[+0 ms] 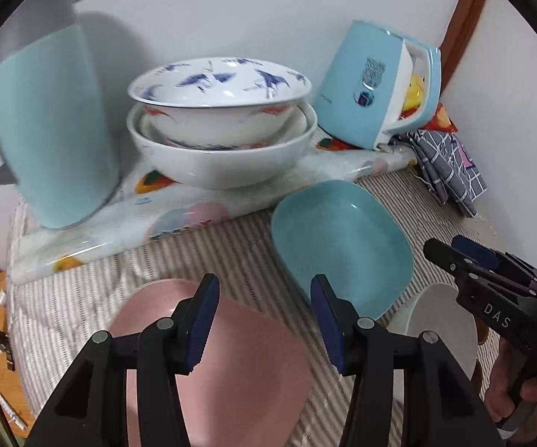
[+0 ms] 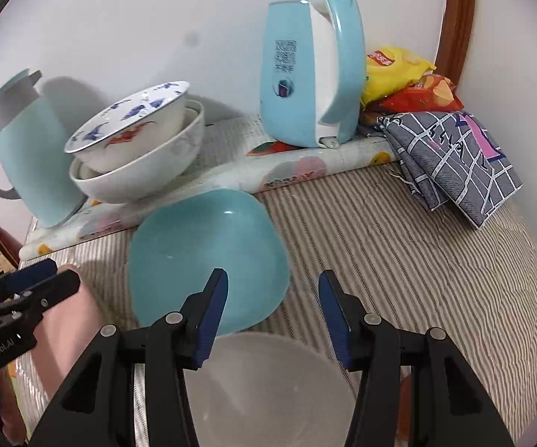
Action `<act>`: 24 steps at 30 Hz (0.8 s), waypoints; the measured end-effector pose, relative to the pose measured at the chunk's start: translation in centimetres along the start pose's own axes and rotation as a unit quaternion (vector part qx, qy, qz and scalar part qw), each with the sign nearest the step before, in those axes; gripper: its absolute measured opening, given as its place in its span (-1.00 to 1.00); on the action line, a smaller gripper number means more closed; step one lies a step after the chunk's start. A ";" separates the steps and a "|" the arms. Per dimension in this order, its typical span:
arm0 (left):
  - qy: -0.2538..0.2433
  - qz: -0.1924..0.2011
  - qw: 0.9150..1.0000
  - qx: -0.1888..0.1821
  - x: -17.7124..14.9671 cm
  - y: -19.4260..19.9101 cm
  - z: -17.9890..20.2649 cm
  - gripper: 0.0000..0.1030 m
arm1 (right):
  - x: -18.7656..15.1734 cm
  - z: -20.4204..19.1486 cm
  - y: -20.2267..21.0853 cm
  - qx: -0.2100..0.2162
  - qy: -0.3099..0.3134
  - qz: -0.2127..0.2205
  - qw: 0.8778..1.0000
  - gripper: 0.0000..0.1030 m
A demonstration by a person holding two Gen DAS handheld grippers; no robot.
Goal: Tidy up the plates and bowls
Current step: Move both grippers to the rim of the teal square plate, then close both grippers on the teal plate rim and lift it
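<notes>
- The pink plate (image 1: pixel 231 365) and the white plate (image 2: pixel 268 391) are cut off by the frame edge and partly hidden behind the tools.
- Three nested bowls (image 1: pixel 220 126) can be counted – more cannot be told.
- The left tool (image 1: pixel 264 320) is seen half apart above the pink plate, holding nothing.
- The right tool (image 2: pixel 274 320) is likewise apart and empty – the teal dish (image 2: pixel 209 257) lies just ahead.

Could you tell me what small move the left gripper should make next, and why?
Probably ease the left gripper down onto the near rim of the pink plate. Its jaws stand open and empty right above that plate, which lies loose on the striped cloth beside the teal plate and white plate, apart from the stacked bowls.
</notes>
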State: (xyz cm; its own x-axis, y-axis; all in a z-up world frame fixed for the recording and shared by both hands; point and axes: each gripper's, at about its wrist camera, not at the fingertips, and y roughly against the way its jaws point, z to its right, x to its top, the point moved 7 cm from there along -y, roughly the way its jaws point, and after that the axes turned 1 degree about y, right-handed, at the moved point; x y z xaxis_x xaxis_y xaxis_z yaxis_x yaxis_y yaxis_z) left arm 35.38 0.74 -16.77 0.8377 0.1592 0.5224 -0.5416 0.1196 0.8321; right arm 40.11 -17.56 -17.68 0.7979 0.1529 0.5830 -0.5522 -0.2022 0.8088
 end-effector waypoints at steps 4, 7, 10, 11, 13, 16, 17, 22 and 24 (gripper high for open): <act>-0.005 -0.009 1.000 0.001 0.5 -1.5 0.9 -0.05 | 0.3 0.6 -1.2 0.005 -0.002 -0.011 1.000 -0.02; -0.004 -0.014 1.000 0.002 0.8 -2.4 1.3 -0.05 | 0.4 0.7 -2.2 0.005 0.007 -0.019 1.000 -0.02; -0.007 -0.025 1.000 0.004 0.8 -3.5 1.6 -0.05 | 0.4 0.8 -3.4 0.005 0.015 -0.032 0.999 -0.06; -0.007 -0.029 1.000 0.003 0.8 -3.9 1.8 -0.05 | 0.4 0.8 -3.8 0.006 0.016 -0.037 0.999 -0.08; -0.004 -0.036 0.999 -0.002 0.7 -4.5 2.0 -0.05 | 0.2 0.8 -4.5 0.006 0.020 -0.045 0.999 -0.16; -0.005 -0.044 0.999 0.001 0.7 -5.3 2.3 -0.05 | 0.1 0.8 -5.3 0.004 0.022 -0.054 0.998 -0.24; -0.005 -0.046 0.999 0.001 0.7 -5.5 2.4 -0.05 | 0.1 0.7 -5.6 0.006 0.022 -0.060 0.998 -0.29; -0.001 -0.057 0.998 -0.003 0.8 -6.6 2.7 -0.12 | 0.1 0.3 -6.5 0.013 0.028 -0.078 0.996 -0.43; -0.003 -0.062 0.998 -0.001 0.8 -7.1 2.6 -0.24 | 0.1 0.4 -6.8 0.015 0.026 -0.083 0.996 -0.48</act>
State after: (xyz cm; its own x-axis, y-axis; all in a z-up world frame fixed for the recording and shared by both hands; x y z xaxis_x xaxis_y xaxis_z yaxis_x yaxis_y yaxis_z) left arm 40.05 -2.56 -21.74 0.8989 0.1376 0.4160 -0.4334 0.1401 0.8903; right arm 44.04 -16.57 -23.19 0.8631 0.2372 0.4460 -0.4060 -0.1995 0.8918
